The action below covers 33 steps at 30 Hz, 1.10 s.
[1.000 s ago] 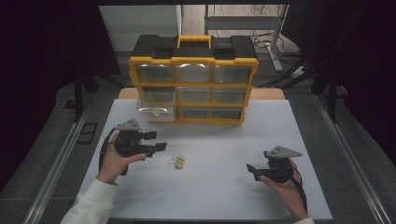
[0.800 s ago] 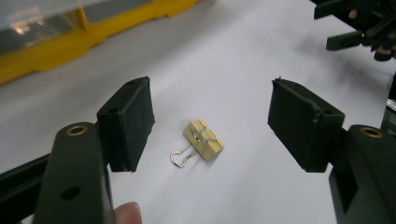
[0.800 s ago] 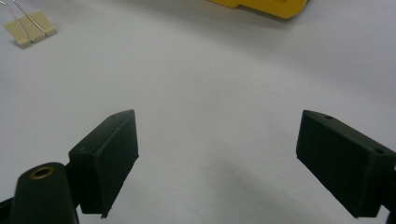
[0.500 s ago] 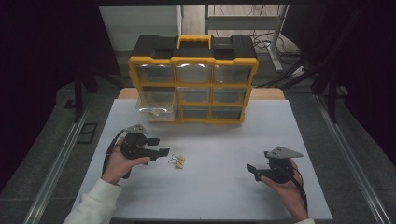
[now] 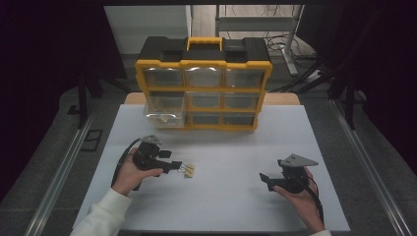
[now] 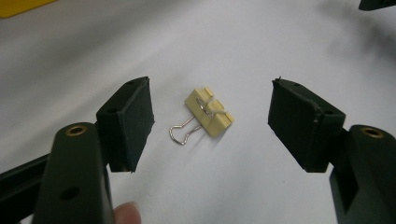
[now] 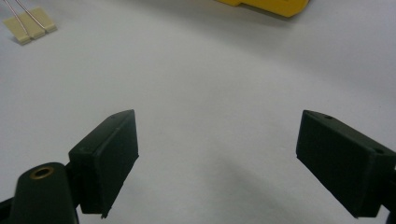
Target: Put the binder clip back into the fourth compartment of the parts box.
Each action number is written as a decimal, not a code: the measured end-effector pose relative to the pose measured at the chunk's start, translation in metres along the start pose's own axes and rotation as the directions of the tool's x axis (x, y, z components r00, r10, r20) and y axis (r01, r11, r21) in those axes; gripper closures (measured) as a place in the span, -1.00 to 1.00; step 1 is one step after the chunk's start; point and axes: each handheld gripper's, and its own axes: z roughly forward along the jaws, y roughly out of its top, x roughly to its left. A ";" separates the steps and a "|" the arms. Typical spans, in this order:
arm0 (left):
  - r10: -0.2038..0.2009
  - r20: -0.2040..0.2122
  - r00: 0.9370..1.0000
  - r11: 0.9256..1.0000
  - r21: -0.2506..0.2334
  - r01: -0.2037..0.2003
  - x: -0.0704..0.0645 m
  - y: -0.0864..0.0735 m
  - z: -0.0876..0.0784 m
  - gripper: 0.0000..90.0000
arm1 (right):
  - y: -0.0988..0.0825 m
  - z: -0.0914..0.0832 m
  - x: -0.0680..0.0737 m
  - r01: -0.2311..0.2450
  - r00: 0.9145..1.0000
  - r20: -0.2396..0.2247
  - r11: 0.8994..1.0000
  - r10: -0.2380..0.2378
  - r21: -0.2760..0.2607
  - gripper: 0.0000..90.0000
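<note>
White surface (image 5: pixel 221 206) with yellow organizer (image 5: pixel 204 88) at its far edge. Left claw (image 6: pixel 210 123), jaws wide, frames a yellow binder clip (image 6: pixel 209 112) lying on the surface untouched. Right claw (image 7: pixel 217 163), wide and empty, well apart.

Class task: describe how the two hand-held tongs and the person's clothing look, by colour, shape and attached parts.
Both tongs, left and right, are black with two blocky, flat-faced jaws, a brass-coloured ring near the jaw bases, a grey three-cornered top plate and a trailing black cable. The left arm wears a white sleeve.
</note>
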 end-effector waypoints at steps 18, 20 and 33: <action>-0.030 -0.005 1.000 0.999 0.037 0.030 0.001 0.000 0.021 -0.25 | 0.000 0.001 0.000 0.004 1.000 -0.002 1.000 -0.004 0.002 -0.70; -0.035 -0.005 0.999 0.998 0.045 0.035 0.000 0.001 0.025 -0.25 | 0.000 0.001 0.000 0.005 1.000 -0.002 1.000 -0.005 0.003 -0.70; -0.094 0.011 0.996 0.992 0.085 0.093 0.005 0.001 0.043 0.08 | 0.000 0.001 0.000 0.006 1.000 -0.002 1.000 -0.006 0.005 -0.70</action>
